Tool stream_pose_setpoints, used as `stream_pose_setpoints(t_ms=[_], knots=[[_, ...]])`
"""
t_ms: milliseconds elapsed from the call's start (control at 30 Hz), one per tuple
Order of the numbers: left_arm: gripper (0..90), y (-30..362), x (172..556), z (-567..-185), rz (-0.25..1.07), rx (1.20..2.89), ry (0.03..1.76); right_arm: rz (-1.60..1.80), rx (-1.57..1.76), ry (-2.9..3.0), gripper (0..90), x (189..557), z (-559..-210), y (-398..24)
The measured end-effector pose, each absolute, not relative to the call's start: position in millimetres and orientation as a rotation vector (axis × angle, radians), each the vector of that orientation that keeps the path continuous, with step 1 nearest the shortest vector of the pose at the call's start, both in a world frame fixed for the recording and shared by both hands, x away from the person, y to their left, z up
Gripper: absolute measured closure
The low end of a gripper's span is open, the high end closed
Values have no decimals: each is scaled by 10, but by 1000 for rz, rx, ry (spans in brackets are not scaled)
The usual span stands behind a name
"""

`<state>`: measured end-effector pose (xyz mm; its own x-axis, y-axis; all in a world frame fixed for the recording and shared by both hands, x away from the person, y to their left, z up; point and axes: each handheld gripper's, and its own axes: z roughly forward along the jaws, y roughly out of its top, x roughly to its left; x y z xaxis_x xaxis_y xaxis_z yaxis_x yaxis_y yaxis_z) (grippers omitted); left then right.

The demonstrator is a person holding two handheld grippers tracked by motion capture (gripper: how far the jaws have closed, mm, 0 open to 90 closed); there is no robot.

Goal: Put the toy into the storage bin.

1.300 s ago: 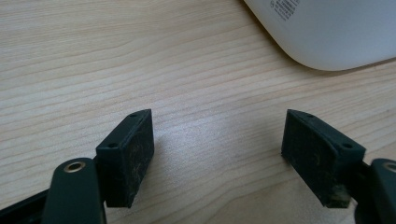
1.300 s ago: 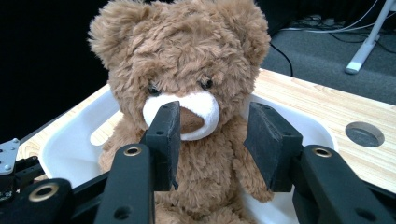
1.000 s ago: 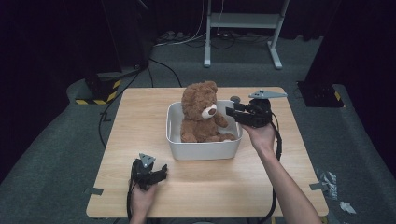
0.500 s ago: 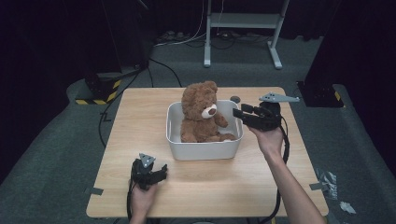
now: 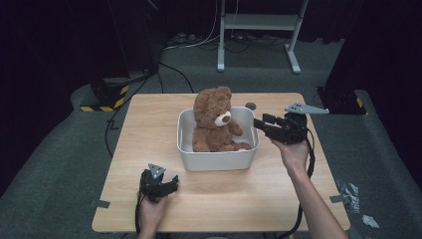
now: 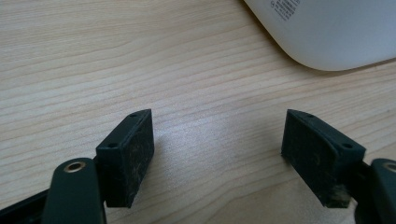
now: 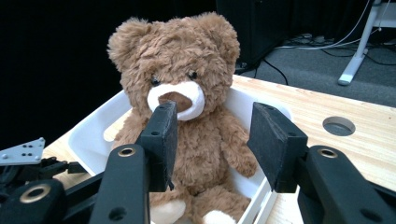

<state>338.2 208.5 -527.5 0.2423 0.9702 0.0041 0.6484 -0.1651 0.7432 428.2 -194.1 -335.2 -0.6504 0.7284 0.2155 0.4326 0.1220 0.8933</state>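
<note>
Clearly the work in hand concerns the teddy bear (image 5: 215, 120), which sits upright in the white bin (image 5: 217, 159) at the centre of the high view. The right gripper (image 5: 258, 122), just right of the bin's rim, points level at the bear; its jaws have just been opening and stand parted with nothing between them, the bear apart beyond them (image 7: 187, 93). If the step is pulling clear after setting the bear down, a level retreat toward the right of the frame looks best, so the fingertips avoid the bin's near wall (image 7: 261, 200). Open table (image 5: 149, 114) lies right of the bin, though the edge at the right is near and a round hole (image 5: 251, 105) sits just above. At lower left, the left gripper (image 5: 171, 185) rests on the wood, jaws released and empty (image 6: 217, 154), with the bin's corner (image 6: 327, 37) near at upper right.
</note>
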Motion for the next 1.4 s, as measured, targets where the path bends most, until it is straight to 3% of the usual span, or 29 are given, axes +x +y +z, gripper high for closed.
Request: stream_pose_setpoints(t_ms=[1400], knots=[[253, 2083, 3383, -5274, 662, 1893, 1479, 1609, 1170, 2101, 508, 3958, -3579, -2255]])
